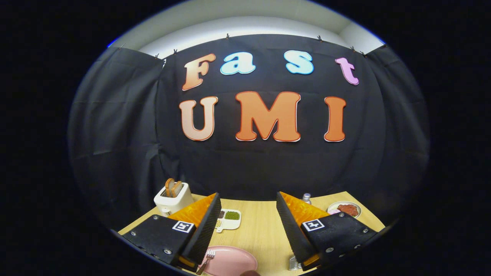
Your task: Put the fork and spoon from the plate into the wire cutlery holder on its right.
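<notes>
Fork (207, 259) tines are lying on the round pink plate (234, 260) beside my left finger; I am holding my gripper (247, 226) spread wide, gripping nothing, above the pale wooden table (261, 230).

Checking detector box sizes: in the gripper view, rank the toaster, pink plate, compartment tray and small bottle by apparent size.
1. Pink plate, nearest, partly cut off.
2. Toaster.
3. Compartment tray, partly behind a finger.
4. Small bottle.
Open gripper hangs above the table.
</notes>
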{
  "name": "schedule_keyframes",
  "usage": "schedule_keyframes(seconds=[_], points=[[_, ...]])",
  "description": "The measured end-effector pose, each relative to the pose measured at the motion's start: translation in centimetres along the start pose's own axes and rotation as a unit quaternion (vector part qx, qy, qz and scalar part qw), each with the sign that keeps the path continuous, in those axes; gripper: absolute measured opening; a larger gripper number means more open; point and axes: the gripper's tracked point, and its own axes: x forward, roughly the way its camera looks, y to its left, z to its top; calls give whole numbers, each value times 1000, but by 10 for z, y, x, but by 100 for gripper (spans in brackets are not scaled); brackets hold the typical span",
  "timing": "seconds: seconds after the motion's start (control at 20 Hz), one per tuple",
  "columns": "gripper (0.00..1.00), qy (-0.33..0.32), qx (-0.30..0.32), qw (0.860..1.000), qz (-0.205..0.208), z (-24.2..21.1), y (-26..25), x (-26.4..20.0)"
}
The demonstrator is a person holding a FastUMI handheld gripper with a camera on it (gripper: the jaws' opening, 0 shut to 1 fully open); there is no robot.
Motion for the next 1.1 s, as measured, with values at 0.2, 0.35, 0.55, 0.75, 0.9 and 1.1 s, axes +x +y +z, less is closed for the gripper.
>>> schedule_keyframes(seconds=[0.2, 0.35, 0.55, 0.75, 0.9, 1.1], points=[[88, 22, -8, 1000, 16, -20, 32, 2], [88, 54, -15, 998, 27, -46, 51, 5], [91, 124, -26, 991, 39, -96, 69, 7], [91, 193, -25, 980, 49, -144, 82, 3], [91, 237, -24, 970, 51, -177, 87, 2], [91, 301, -26, 952, 57, -224, 95, -8]])
